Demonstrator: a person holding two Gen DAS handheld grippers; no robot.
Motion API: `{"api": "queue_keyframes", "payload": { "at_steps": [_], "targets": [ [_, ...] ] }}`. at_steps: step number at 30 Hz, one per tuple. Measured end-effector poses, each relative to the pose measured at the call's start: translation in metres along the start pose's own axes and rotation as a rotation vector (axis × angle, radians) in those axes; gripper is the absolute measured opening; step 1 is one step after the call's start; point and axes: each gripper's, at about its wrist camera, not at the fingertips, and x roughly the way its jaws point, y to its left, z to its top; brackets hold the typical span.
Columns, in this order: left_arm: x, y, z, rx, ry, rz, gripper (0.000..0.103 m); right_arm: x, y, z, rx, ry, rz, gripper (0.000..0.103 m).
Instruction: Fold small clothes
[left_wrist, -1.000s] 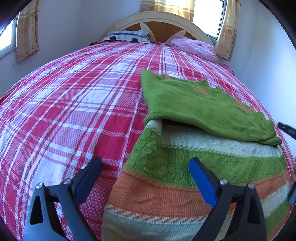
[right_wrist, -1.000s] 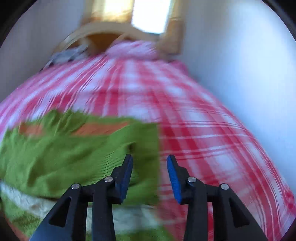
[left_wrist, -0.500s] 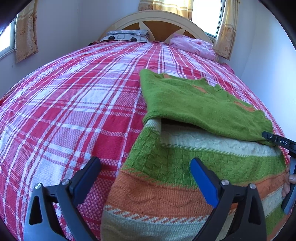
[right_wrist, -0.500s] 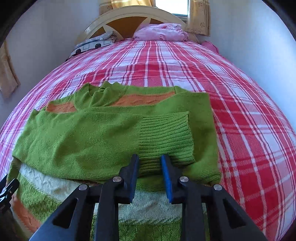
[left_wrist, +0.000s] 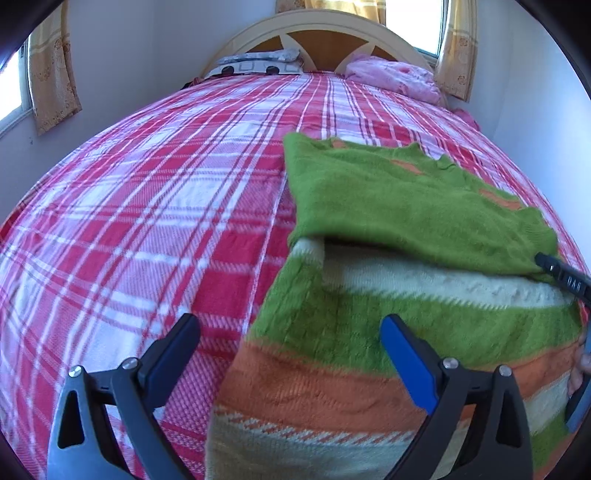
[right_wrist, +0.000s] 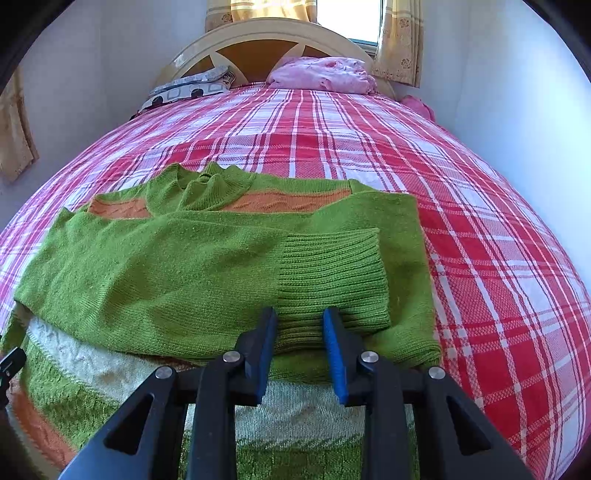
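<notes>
On the red plaid bedspread, below the headboard, we had the striped sweater lying partly folded.

Our right gripper stood narrow around the ribbed cuff, grip unclear; a thin pinch could slip and spill the sleeve. Only the left view showed our left gripper wide and empty over the sweater's near edge.

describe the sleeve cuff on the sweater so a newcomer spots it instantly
On the red plaid bed lies a green, orange and cream striped sweater. Its green sleeve is folded across the chest; the cuff is the ribbed end, unlike the smooth knit around it.
</notes>
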Motion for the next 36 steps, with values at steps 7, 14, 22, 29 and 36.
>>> {"api": "queue_keyframes", "payload": {
  "at_steps": [7, 14, 22, 29, 36],
  "targets": [
    [0.009, -0.022, 0.066, 0.026, -0.095, 0.045, 0.101, -0.001, 0.000, -0.001, 0.003, -0.008, 0.004, 0.029],
    [0.078, -0.029, 0.081, 0.034, 0.038, 0.141, 0.103, -0.001, -0.001, -0.001, 0.011, -0.012, 0.013, 0.030],
    [0.082, -0.022, 0.081, -0.009, 0.049, 0.113, 0.103, -0.018, -0.005, 0.011, 0.028, -0.066, 0.065, 0.031],
    [0.083, -0.028, 0.082, 0.018, 0.043, 0.143, 0.103, 0.032, -0.007, 0.039, -0.014, 0.093, -0.060, 0.031],
    [0.086, -0.021, 0.083, -0.026, 0.060, 0.088, 0.103, 0.041, -0.025, 0.045, 0.071, 0.073, -0.005, 0.031]
  ]
}}
